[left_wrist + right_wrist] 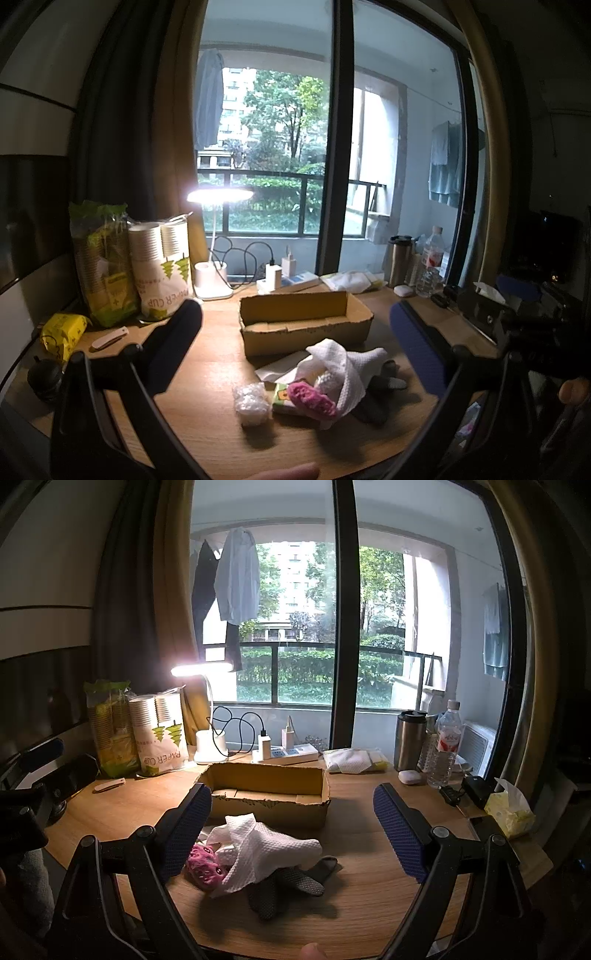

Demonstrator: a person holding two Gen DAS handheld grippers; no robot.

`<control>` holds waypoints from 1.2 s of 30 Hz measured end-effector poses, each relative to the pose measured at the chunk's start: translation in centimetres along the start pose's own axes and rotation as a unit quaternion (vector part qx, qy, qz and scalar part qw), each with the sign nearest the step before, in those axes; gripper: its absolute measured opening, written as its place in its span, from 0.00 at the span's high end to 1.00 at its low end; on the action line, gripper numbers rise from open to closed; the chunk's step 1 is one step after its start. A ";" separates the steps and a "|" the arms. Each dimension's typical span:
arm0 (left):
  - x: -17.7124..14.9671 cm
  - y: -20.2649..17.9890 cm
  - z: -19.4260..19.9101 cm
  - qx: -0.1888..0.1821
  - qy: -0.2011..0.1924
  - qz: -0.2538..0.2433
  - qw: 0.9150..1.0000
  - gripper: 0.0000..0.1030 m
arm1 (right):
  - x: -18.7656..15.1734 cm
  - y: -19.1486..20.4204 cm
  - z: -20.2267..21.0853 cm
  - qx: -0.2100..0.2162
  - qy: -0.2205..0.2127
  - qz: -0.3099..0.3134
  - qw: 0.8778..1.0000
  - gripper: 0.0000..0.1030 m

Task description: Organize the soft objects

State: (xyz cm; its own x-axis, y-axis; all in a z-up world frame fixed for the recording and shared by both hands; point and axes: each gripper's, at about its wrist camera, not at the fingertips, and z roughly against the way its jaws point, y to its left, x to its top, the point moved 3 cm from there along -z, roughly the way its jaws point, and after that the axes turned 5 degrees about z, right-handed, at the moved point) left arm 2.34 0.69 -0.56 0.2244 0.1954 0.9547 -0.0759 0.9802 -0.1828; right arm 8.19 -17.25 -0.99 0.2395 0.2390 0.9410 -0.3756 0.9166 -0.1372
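A pile of soft things lies on the wooden desk in front of an open, empty cardboard box (pixel 306 325) (pixel 267 794). The pile holds a white textured cloth (pixel 343 373) (pixel 266 845), a pink plush toy (pixel 312 398) (pixel 205 864), a grey glove (pixel 384 384) (pixel 291 878), a bubble-wrap wad (pixel 251 402) and a small green packet (pixel 286 400). My left gripper (pixel 295 332) is open above the pile and holds nothing. My right gripper (pixel 291 812) is open above the pile, also empty.
At the back left stand bags of paper cups (pixel 162 273) (pixel 159 734) and a lit desk lamp (pixel 218 236) (pixel 207 709). A power strip (pixel 286 753), a steel tumbler (pixel 410 740), a water bottle (pixel 447 742) and a tissue pack (pixel 511 812) line the back and right.
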 end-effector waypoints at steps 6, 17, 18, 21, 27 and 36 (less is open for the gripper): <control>0.0 0.0 0.0 0.000 0.001 0.000 1.000 0.00 | 0.0 0.0 0.0 0.000 0.000 0.000 1.000 0.11; -0.1 -0.1 0.0 0.001 0.000 -0.002 1.000 0.00 | 0.0 0.0 0.0 0.000 0.000 -0.001 1.000 0.11; -0.1 -0.1 0.0 0.001 0.000 -0.001 1.000 0.00 | 0.1 0.0 0.1 0.000 0.000 -0.001 1.000 0.11; -0.1 -0.1 0.0 0.002 0.000 -0.001 1.000 0.00 | 0.0 0.0 0.0 0.000 0.000 -0.001 1.000 0.11; -0.1 -0.1 0.0 0.001 0.001 -0.001 1.000 0.00 | 0.1 0.4 0.0 0.001 0.001 -0.001 1.000 0.11; -0.1 -0.1 -0.1 0.001 0.001 -0.001 1.000 0.00 | 0.2 0.6 0.0 0.002 0.003 -0.001 1.000 0.11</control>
State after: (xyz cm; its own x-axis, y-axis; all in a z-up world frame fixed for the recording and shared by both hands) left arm 2.39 0.56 -0.61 0.2259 0.1928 0.9549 -0.0780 0.9806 -0.1796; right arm 7.99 -16.66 -0.91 0.2447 0.2396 0.9395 -0.3793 0.9154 -0.1347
